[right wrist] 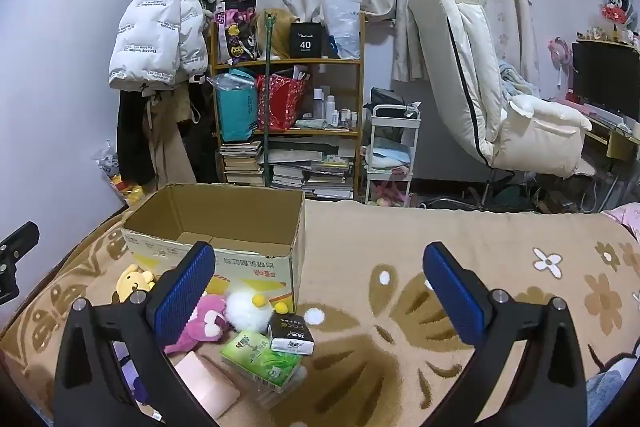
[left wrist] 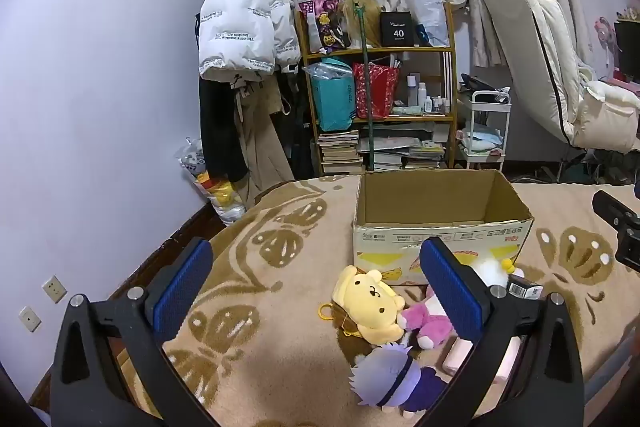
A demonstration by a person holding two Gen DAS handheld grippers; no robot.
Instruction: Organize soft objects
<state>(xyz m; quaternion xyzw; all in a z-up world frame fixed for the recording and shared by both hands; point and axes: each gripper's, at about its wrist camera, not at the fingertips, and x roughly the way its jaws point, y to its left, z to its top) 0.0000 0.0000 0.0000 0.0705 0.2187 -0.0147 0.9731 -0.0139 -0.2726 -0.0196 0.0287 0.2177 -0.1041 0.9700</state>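
Left wrist view: your left gripper [left wrist: 316, 287] points forward and tips somewhat downward over the bed, its jaws spread wide and released, with nothing between the blue pads [left wrist: 182, 287]. Past the right-hand finger lies the heap of soft toys on the tan patterned blanket [left wrist: 280, 227]: a yellow dog plush [left wrist: 374, 301] on its back, a pink plush [left wrist: 426, 325] touching it on the right, and a grey-haired doll in purple [left wrist: 394, 377] nearest to you, low in the frame. A white pom-pom plush with yellow bits [left wrist: 494, 269] sits against the front wall of the open cardboard box [left wrist: 440, 239], which stands upright on the bed just behind the toys. At the right edge, part of your other gripper's black body shows.

In the right wrist view, your right gripper [right wrist: 320, 287] takes the same forward, slightly down-tilted pose, jaws fully released and holding nothing; between its fingers is only bare blanket. The toys lie to its left, partly behind the left-hand finger, close in front of the box. Beside them are a green tissue pack [right wrist: 260, 359], a small black box [right wrist: 290, 335] lying on it, and a pale pink pack [right wrist: 208, 383].
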